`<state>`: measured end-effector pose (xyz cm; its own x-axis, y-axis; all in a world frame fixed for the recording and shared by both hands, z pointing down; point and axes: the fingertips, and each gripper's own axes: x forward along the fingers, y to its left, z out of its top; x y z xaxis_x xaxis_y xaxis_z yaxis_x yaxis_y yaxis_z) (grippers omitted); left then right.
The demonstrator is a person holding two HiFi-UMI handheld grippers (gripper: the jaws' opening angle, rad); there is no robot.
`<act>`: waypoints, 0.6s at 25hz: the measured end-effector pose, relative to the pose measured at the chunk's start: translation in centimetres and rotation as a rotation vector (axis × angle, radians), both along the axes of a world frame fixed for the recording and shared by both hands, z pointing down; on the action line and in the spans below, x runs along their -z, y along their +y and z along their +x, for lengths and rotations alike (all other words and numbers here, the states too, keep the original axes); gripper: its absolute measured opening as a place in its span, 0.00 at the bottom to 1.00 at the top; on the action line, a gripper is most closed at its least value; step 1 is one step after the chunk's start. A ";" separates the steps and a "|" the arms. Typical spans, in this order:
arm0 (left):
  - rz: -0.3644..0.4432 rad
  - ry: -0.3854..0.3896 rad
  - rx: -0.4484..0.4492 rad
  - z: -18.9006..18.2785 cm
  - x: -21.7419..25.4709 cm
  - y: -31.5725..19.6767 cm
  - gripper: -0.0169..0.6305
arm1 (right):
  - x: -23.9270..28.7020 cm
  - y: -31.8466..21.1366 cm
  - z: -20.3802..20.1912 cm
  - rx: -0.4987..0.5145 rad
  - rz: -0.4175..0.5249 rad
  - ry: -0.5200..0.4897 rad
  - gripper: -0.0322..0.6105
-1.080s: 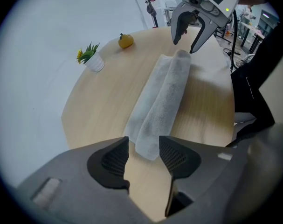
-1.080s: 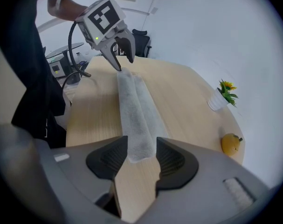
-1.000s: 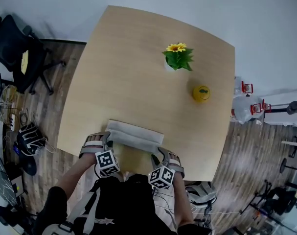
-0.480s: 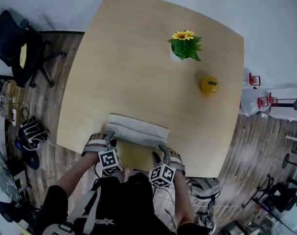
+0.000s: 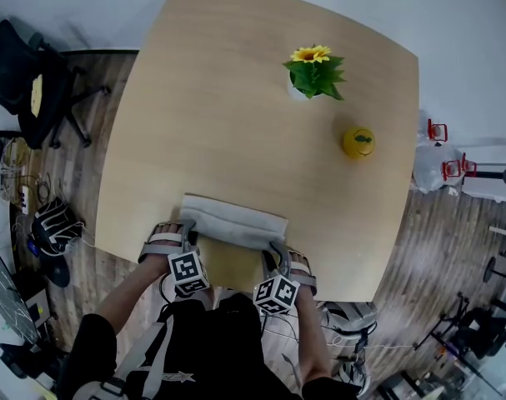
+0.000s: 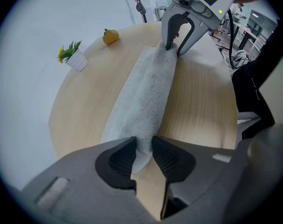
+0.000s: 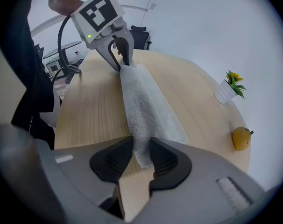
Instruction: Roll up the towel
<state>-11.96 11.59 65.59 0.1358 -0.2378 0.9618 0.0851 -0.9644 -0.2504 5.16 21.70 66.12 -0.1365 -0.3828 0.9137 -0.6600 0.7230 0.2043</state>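
Table (image 5: 236,98): pale wood, towel (image 5: 233,222) at its 6 o'clock edge.
Change: left gripper (image 5: 188,240) and right gripper (image 5: 274,255) have just been closing, each gripping a towel end.
Gripper views only: pads (image 6: 167,157) pressing the cloth.

- The towel (image 5: 233,222) is lying along the table's (image 5: 236,98) near edge, about midway.
- The potted plant (image 5: 313,72) is standing toward the far right corner.
- The fruit (image 5: 358,142) is sitting by the right edge, nearer than the potted plant.

towel (image 5: 233,221) near corners hidden, office chair (image 5: 19,69) cut by left edge
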 end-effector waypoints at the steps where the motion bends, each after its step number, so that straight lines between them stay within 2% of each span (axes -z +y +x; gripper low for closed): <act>1: 0.004 -0.002 -0.006 0.1 -0.1 0.0 0.21 | 0.0 -0.1 0.1 0.006 0.003 0.004 0.24; 7: 0.006 0.024 0.016 0.3 -0.3 0.2 0.16 | -0.1 -0.4 0.3 0.022 0.025 0.018 0.19; 10: 0.021 0.012 0.011 0.0 0.1 0.3 0.13 | 0.1 -0.1 0.3 0.032 0.036 0.033 0.15; 15: -0.016 -0.009 -0.009 -1.4 0.5 3.1 0.13 | 0.5 2.1 -0.3 0.046 0.002 0.015 0.14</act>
